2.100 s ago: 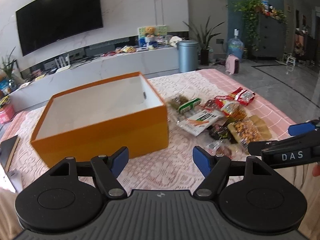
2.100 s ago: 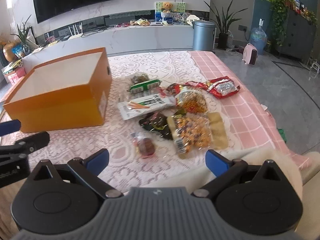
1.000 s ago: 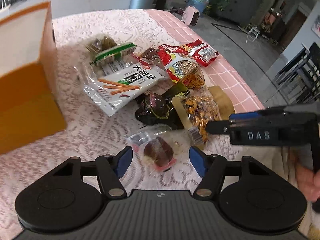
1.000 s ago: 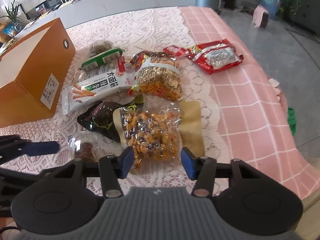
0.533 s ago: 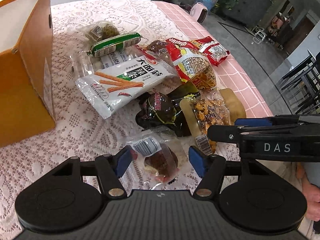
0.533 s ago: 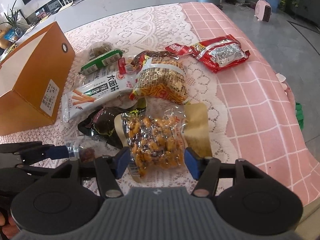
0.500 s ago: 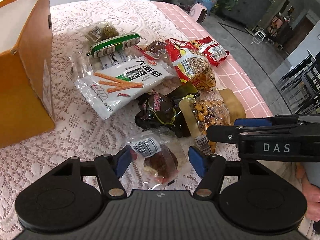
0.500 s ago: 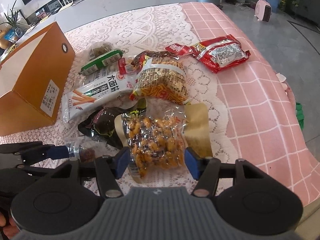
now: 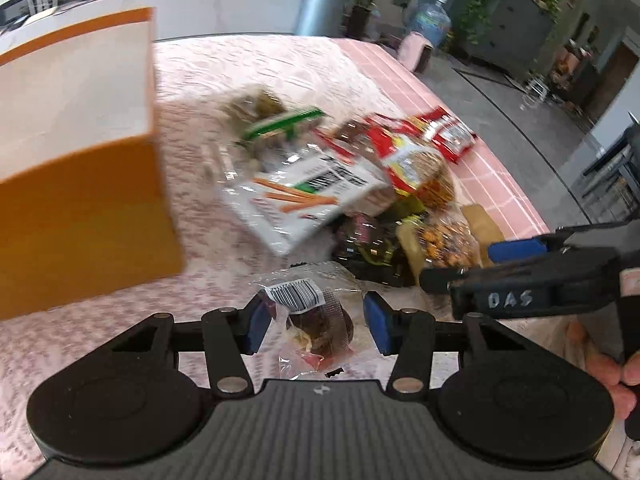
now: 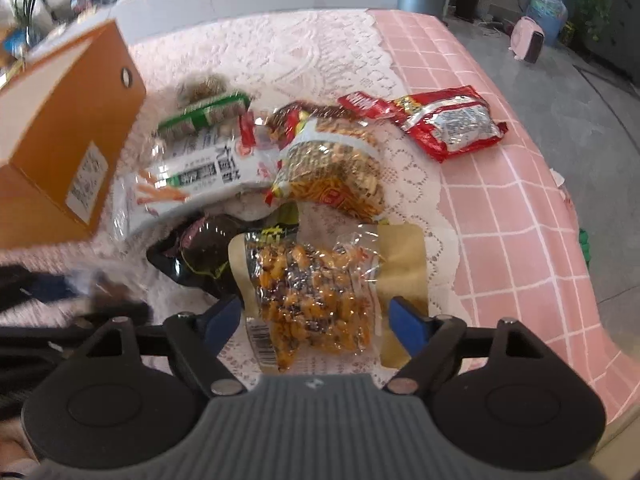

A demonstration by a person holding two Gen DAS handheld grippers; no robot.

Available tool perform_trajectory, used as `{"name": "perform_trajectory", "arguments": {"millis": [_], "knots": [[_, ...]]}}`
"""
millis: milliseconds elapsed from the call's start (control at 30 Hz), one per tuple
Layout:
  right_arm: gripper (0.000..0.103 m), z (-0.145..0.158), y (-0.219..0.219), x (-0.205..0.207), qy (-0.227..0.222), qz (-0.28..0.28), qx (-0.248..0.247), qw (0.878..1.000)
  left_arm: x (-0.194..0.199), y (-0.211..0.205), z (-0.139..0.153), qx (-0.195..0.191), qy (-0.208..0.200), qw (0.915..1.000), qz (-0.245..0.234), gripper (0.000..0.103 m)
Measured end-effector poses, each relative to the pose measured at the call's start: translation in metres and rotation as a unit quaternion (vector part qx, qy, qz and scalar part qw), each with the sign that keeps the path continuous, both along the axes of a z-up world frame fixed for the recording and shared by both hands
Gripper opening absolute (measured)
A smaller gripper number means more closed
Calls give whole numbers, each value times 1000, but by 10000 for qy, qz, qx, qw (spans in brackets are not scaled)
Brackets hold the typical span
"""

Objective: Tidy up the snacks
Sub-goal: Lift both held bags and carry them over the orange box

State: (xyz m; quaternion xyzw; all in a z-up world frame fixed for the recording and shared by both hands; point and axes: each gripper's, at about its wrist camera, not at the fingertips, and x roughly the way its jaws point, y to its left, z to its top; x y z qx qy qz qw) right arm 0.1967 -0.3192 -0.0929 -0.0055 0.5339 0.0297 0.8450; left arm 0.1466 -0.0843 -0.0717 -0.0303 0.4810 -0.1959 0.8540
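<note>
My left gripper (image 9: 316,326) is shut on a small clear pack with a dark brown snack (image 9: 316,316) and holds it above the lace cloth. An open orange box (image 9: 76,184) stands to its left. My right gripper (image 10: 316,320) is open, its fingers either side of a clear bag of orange and dark nuts (image 10: 312,296) that lies on the table. Beyond lie a white stick-snack bag (image 10: 192,184), a dark pack (image 10: 208,252), a yellow-red noodle bag (image 10: 336,176), a green-banded pack (image 10: 204,114) and a red bag (image 10: 448,124).
The orange box (image 10: 60,160) also shows at left in the right wrist view. The pink checked table edge (image 10: 560,248) drops off to the right. The right gripper's body (image 9: 540,280) crosses the left wrist view at right. A grey bin (image 9: 324,4) stands behind.
My left gripper has closed on the small brown snack pack and lifted it, swinging toward the orange box. My right gripper has moved lower over the nut bag, still open.
</note>
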Motion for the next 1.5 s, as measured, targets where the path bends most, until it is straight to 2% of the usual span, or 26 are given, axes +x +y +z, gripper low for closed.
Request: {"name": "perform_trajectory", "arguments": {"millis": [100,333,467,567,700,767,867,900,1033,1100,1200,1333,1500], "knots": [[84,-5,9,7,121,195,-162,9996,-1,9,5,5,-32,9999,129,57],[85,-21,10,22,618,7,-320,9976,-9,14,15,-14,-173,9997,144,57],[87,-25,12,26,689,82,-361,9969,-14,19,20,-61,-237,9996,169,57],[82,-24,10,25,665,20,-323,9973,-18,24,25,-55,-290,9993,221,57],[63,-19,11,20,506,-24,-441,9977,-24,30,29,-25,-324,9990,309,57],[60,-17,13,18,475,-12,-505,9976,-28,33,31,-31,-338,9988,344,57],[46,-14,13,15,439,-31,-652,9969,-35,37,37,-62,-410,9984,376,57],[37,-12,14,12,389,-46,-719,9966,-37,39,39,-71,-440,9983,384,57],[24,0,17,-1,100,-50,-982,9951,-45,45,45,-91,-525,9975,468,57],[24,8,21,-10,-110,-58,-1202,9927,-48,49,49,-111,-563,9970,512,57],[24,21,24,-25,-313,-41,-1159,9928,-53,55,53,-148,-637,9962,567,57],[24,43,38,-50,-652,71,-1344,9888,-60,62,61,-217,-728,9951,636,57],[24,83,56,-73,-1110,218,-1033,9882,-67,72,75,-313,-909,9928,720,57]]}}
